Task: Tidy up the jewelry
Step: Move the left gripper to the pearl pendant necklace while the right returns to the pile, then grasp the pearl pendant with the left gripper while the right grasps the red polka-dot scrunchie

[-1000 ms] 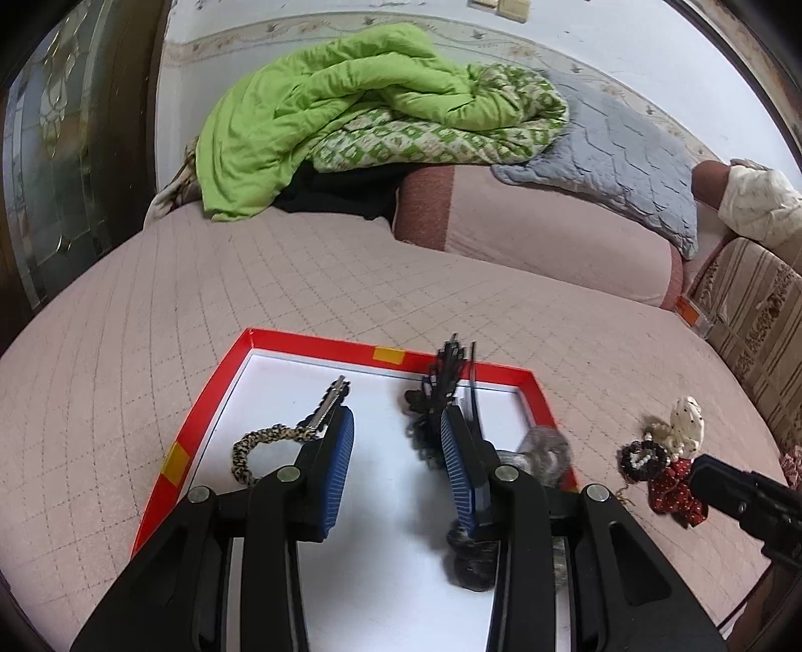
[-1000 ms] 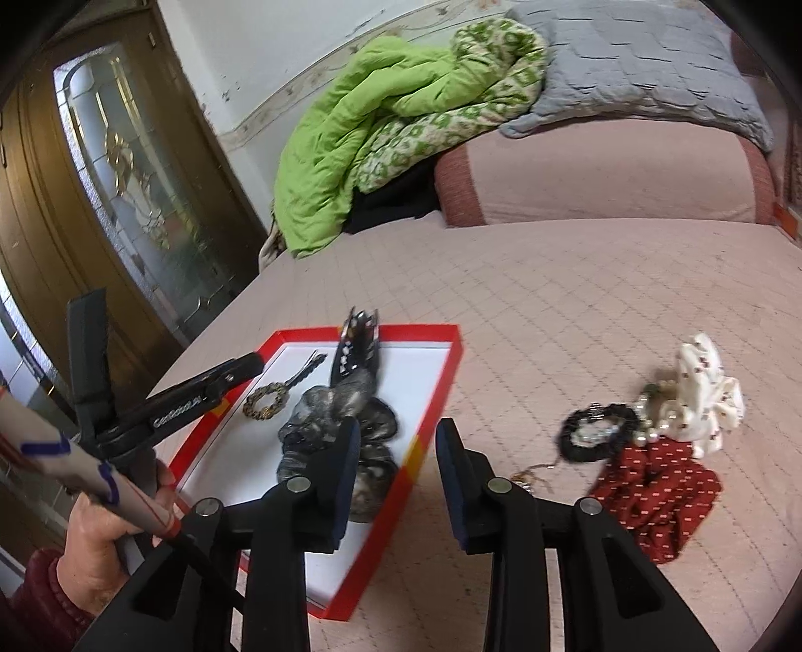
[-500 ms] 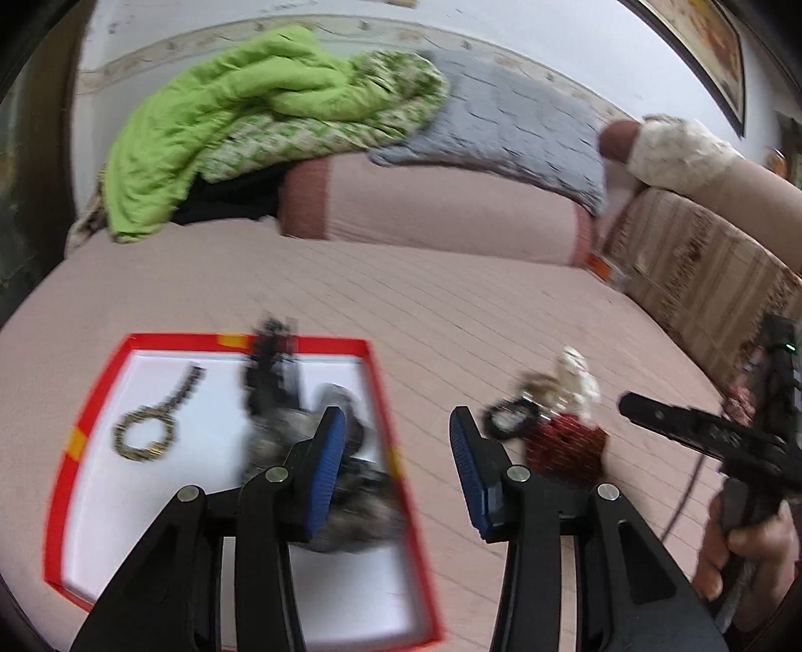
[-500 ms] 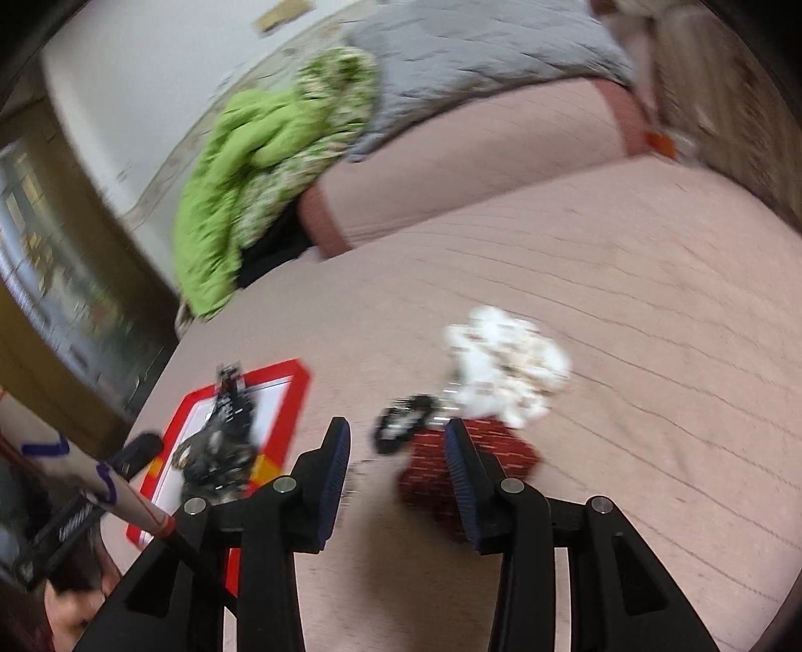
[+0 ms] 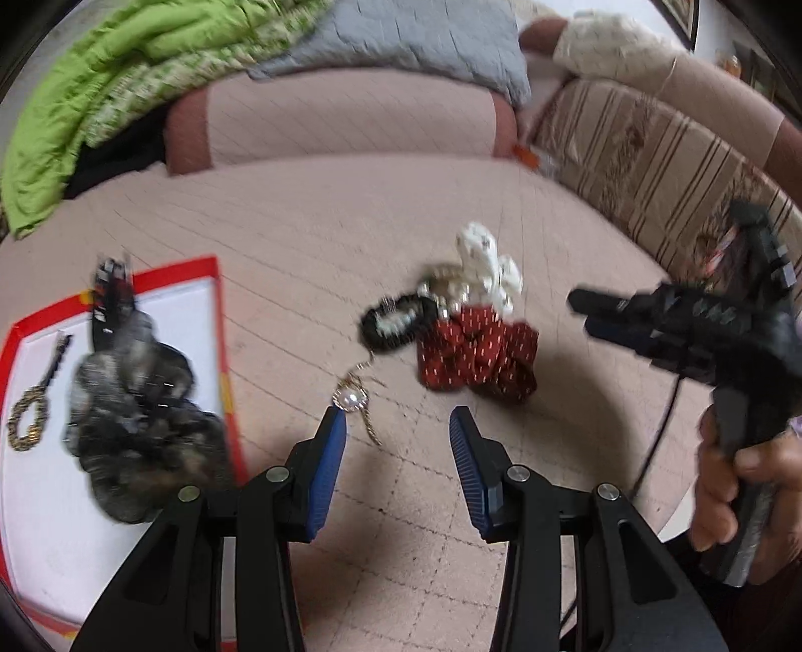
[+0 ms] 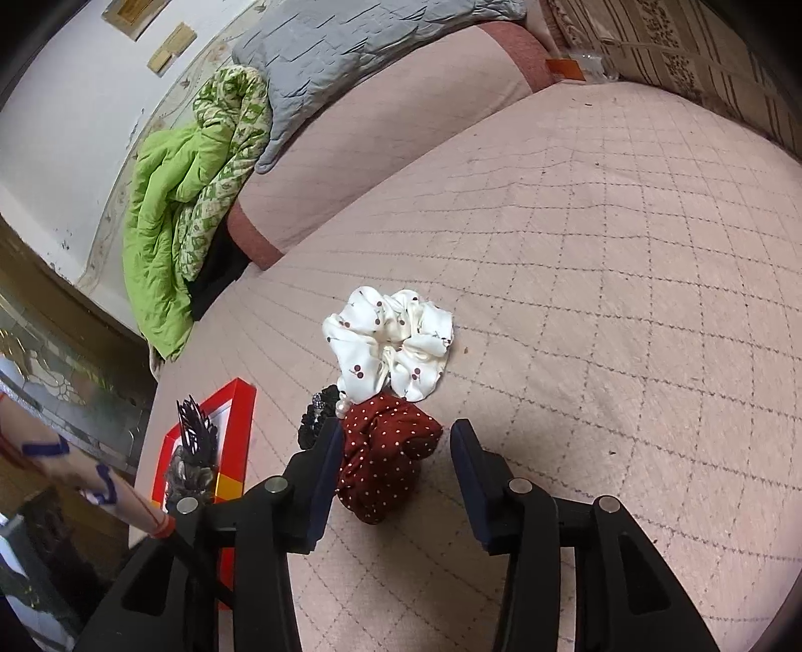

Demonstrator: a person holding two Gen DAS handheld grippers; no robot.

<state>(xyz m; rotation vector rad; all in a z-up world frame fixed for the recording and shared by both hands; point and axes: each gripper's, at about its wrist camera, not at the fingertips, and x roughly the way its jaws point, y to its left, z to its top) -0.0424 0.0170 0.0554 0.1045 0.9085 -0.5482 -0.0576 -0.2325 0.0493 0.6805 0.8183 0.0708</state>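
A red dotted scrunchie point(image 6: 386, 451) lies on the pink quilt between the opening jaws of my right gripper point(image 6: 396, 436); the pads do not press on it. Behind it sit a white cherry-print scrunchie point(image 6: 391, 341) and a black beaded band point(image 6: 316, 416). My left gripper point(image 5: 397, 426) hovers open just short of the same pile, with nothing between its fingers. A gold chain with a pearl point(image 5: 351, 399) lies by its left fingertip. The red-rimmed white tray point(image 5: 220, 321) at the left holds a grey-black scrunchie point(image 5: 135, 416), a black claw clip point(image 5: 113, 296) and a gold bracelet point(image 5: 30, 416).
A person's hand point(image 5: 722, 491) holds the right tool at the right edge of the left wrist view. A pink bolster point(image 5: 341, 120), green blanket point(image 6: 170, 200) and grey pillow point(image 6: 361, 45) lie at the back. A striped sofa back point(image 5: 651, 150) borders the right.
Both grippers swung right, away from the tray and toward the scrunchie pile, and tilted downward. The right jaws spread wider and now flank the red scrunchie. The left jaws widened slightly.
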